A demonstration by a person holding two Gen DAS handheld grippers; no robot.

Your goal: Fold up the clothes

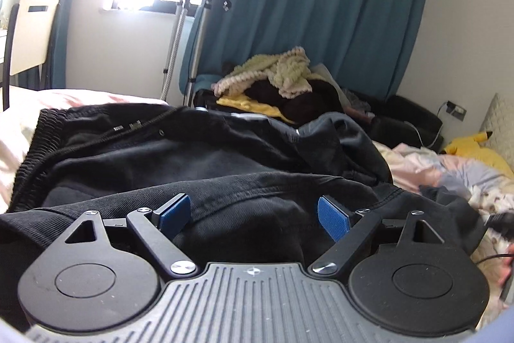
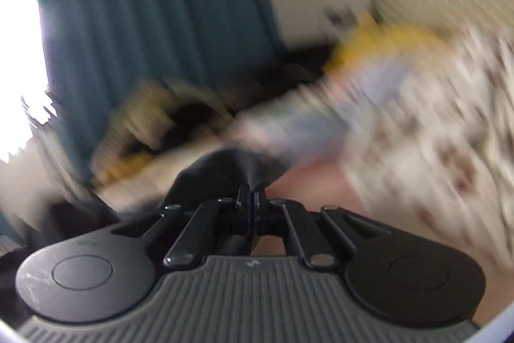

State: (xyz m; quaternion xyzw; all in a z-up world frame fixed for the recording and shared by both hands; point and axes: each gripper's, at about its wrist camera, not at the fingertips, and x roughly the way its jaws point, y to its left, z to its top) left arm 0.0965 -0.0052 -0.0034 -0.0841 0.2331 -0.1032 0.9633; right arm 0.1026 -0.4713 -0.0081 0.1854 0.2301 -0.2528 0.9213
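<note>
The left gripper (image 1: 253, 216) sits low over a black zip-up jacket (image 1: 180, 156), its blue pads (image 1: 175, 212) spread wide apart with a fold of the dark fabric lying between them, neither pad pressing on it. The jacket is spread in rumples across the bed (image 1: 19, 124), its ribbed hem and zipper toward the left, and pale pink bedding shows around it. To the right the bedding turns patterned, and a yellow plush toy (image 1: 472, 143) lies against the headboard side. Beyond the jacket, a heap of clothes (image 1: 276, 79) with a cream knitted piece on top rests on a dark seat under teal curtains (image 1: 321, 5). A garment-steamer stand (image 1: 192, 21) rises by the bright window, and a pale chair (image 1: 32, 34) stands at the far left.

The right gripper (image 2: 252, 198) is clenched tight on a pinch of black cloth (image 2: 225, 169), which bunches up just ahead of the closed pads. Everything behind it in the right wrist view is smeared by blur: teal curtain, yellow and floral bedding.
</note>
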